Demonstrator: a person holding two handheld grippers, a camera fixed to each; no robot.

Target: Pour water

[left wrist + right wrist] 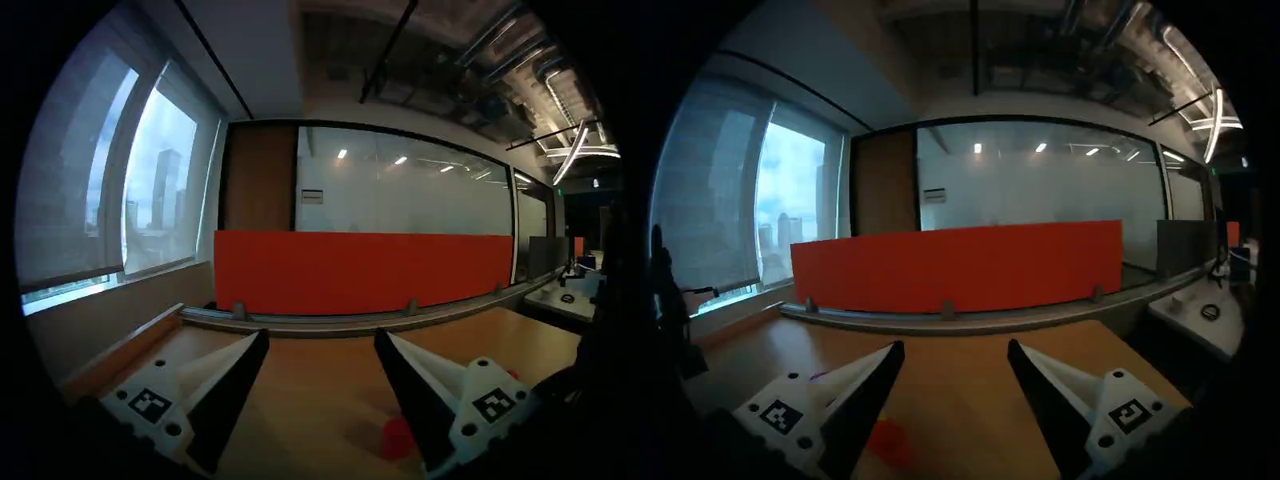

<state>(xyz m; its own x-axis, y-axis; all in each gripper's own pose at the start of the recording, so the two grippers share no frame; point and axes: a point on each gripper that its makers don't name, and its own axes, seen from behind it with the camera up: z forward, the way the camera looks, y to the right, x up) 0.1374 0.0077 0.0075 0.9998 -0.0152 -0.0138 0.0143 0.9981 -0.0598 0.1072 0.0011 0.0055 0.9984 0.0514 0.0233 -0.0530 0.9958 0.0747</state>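
Note:
In the left gripper view my left gripper (322,344) is open above a wooden desk (320,384), with nothing between its fingers. A small red object (396,437) sits low on the desk beside the right finger, partly hidden by it; what it is I cannot tell. My right gripper (956,352) in the right gripper view is also open and holds nothing over the same desk (960,384). A blurred red object (890,442) lies on the desk by its left finger.
An orange divider panel (360,272) stands along the desk's far edge, with a glass wall behind it. Windows (152,192) are to the left. Another desk with small items (1200,312) stands at the right.

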